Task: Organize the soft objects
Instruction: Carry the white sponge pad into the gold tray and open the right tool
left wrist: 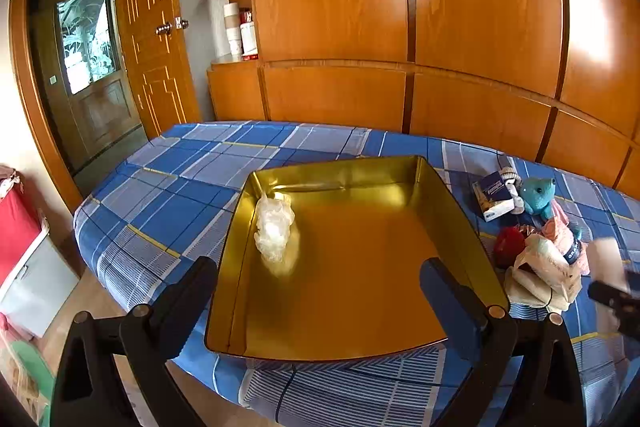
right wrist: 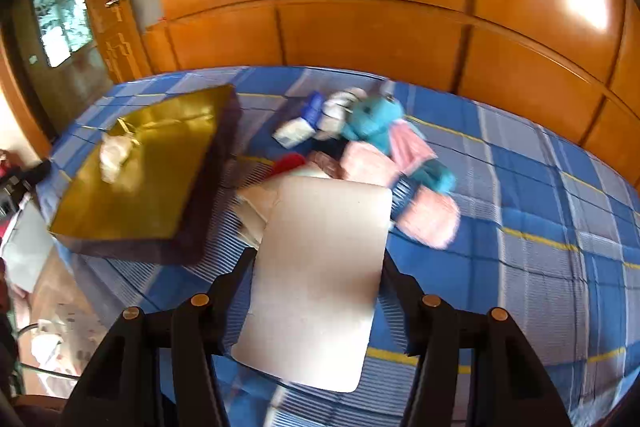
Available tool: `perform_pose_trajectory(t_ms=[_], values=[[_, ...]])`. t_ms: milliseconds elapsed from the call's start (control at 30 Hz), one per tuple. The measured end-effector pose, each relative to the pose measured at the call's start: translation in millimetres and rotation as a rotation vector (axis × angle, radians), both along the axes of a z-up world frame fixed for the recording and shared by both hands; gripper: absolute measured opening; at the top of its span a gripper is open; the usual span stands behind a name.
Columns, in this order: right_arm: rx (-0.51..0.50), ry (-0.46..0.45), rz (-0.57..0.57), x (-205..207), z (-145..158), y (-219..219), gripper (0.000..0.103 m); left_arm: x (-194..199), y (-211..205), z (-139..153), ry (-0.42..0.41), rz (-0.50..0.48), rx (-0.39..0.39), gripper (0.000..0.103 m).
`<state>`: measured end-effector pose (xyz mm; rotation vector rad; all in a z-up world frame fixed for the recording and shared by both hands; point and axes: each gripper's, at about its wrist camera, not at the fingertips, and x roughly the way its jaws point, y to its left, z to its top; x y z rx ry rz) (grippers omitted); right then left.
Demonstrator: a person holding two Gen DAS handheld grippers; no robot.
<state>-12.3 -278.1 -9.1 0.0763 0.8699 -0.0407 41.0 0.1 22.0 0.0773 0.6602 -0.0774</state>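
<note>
A gold metal tray [left wrist: 452, 211] lies on the blue plaid bed, with a crumpled clear plastic bag [left wrist: 274, 231] in its far left corner. My left gripper [left wrist: 318, 267] hangs open over the tray's near half, nothing between its fingers. Right of the tray is a heap of soft things: a teal plush toy [right wrist: 372, 119], pink cloth [right wrist: 368, 163], a red item [left wrist: 508, 243] and a beige bag [left wrist: 544, 267]. My right gripper [right wrist: 318, 259] is shut on a pale flat rectangular pad [right wrist: 320, 267], held above the heap. The view is blurred.
A small blue and white box [left wrist: 492, 197] and a white object [right wrist: 336, 107] lie beside the plush. Wooden wardrobe doors [left wrist: 400, 27] stand behind the bed. A door [left wrist: 88, 67] is at the left, and a red and white bin [left wrist: 20, 239] sits on the floor.
</note>
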Motion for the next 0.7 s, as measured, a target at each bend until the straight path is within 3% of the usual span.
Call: perform_pose_trajectory(t_ms=[133,267,533,700], values=[[0.086,0.017,0.102,31,10,25,0.058,0,7,-13,0.035,0.006,-0.022,0.102],[0.106,0.045,0.216,75,9,75,0.058,-3,21,-35,0.095,0.024,-0.021,0.102],[0.180,0.204,0.331,177,-36,172,0.058,1,53,-50,0.141,0.104,-0.057,0.102],[0.238,0.262,0.354,215,-62,207,0.063,6,67,-57,0.162,0.137,-0.071,0.102]])
